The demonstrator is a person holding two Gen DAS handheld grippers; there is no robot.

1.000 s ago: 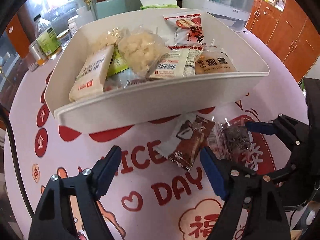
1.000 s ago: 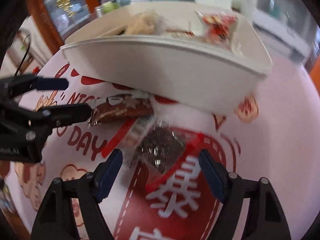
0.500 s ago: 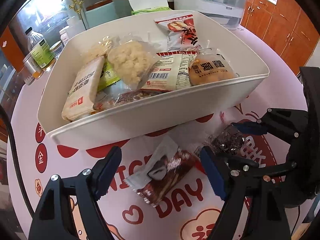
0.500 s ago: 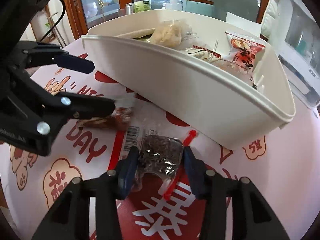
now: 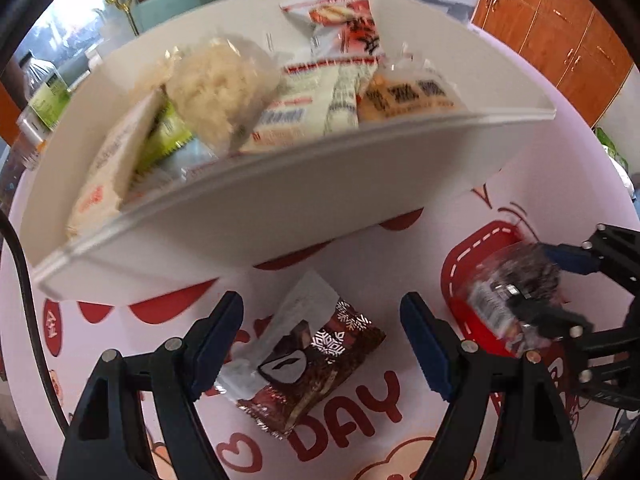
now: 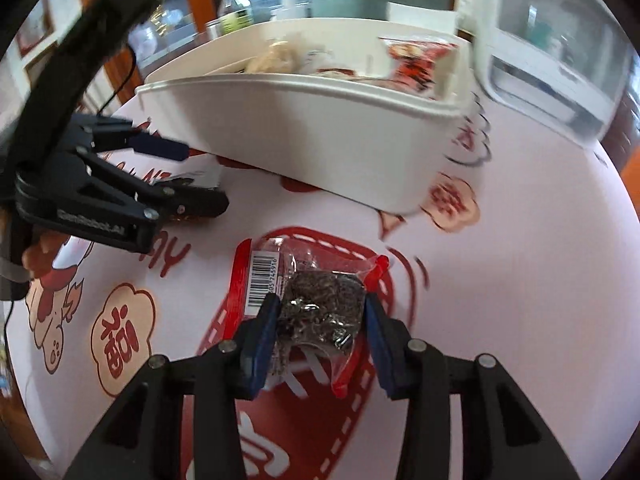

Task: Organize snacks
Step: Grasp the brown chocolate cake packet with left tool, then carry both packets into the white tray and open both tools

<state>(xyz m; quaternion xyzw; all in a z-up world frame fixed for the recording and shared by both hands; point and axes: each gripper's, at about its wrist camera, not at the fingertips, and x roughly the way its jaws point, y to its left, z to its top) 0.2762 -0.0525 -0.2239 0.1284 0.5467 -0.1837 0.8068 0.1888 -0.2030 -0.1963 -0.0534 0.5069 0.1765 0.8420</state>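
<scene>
A white tray (image 5: 280,200) holds several wrapped snacks. A brown chocolate snack packet (image 5: 308,356) lies on the pink table mat, between the open fingers of my left gripper (image 5: 320,344), which hovers over it without touching. My right gripper (image 6: 318,320) is shut on a clear packet of dark snack (image 6: 320,304) and holds it just above the mat. That packet (image 5: 508,296) and the right gripper (image 5: 556,288) also show at the right of the left wrist view. The left gripper (image 6: 192,176) shows at the left of the right wrist view. The tray (image 6: 320,120) stands beyond.
A pink printed mat (image 5: 560,160) covers the round table. Bottles (image 5: 44,100) and jars stand behind the tray at the left. A white appliance (image 6: 552,52) stands at the back right. Wooden cabinets (image 5: 560,32) lie beyond.
My right gripper closed on the dark snack packet and lifted it slightly. My left gripper moved forward so the chocolate packet now lies between its open fingers.
</scene>
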